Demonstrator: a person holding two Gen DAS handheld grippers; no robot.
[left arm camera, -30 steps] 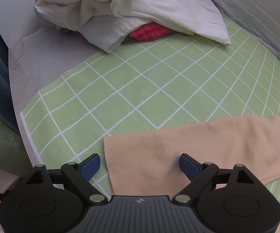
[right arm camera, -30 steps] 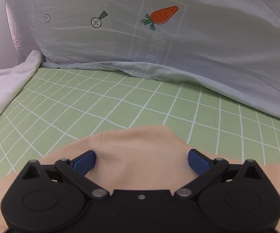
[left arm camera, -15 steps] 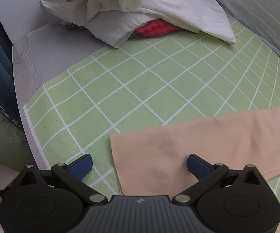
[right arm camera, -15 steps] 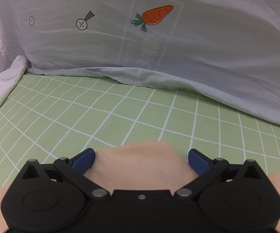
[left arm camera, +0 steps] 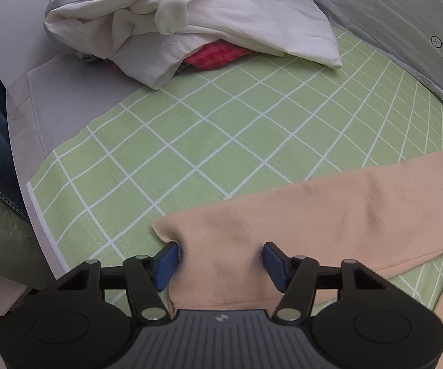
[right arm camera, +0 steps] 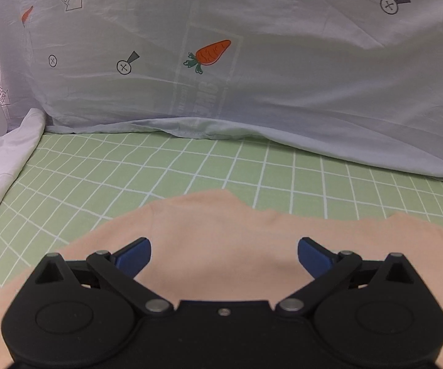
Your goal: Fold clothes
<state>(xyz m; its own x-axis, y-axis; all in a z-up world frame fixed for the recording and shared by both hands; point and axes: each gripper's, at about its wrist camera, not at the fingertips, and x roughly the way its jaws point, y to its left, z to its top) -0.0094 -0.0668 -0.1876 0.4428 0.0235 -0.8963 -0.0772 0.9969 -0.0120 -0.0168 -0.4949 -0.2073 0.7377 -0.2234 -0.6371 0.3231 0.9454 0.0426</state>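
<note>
Peach garment (left arm camera: 329,215) lying flat on the green checked mat (left arm camera: 221,129), its sleeve stretching across the left view.

The sleeve's long axis runs from its cuff end at the left tool (left arm camera: 220,263) away to the right edge; that tool's jaws have just been closing, fabric bunched between them, the left pad pressing the cloth. The right tool (right arm camera: 224,253) hovers over the garment with jaws wide apart. Far on the mat lies a heap of white clothes (left arm camera: 175,21) over something red (left arm camera: 215,55); a carrot-printed pale sheet (right arm camera: 252,77) rises behind.
</note>
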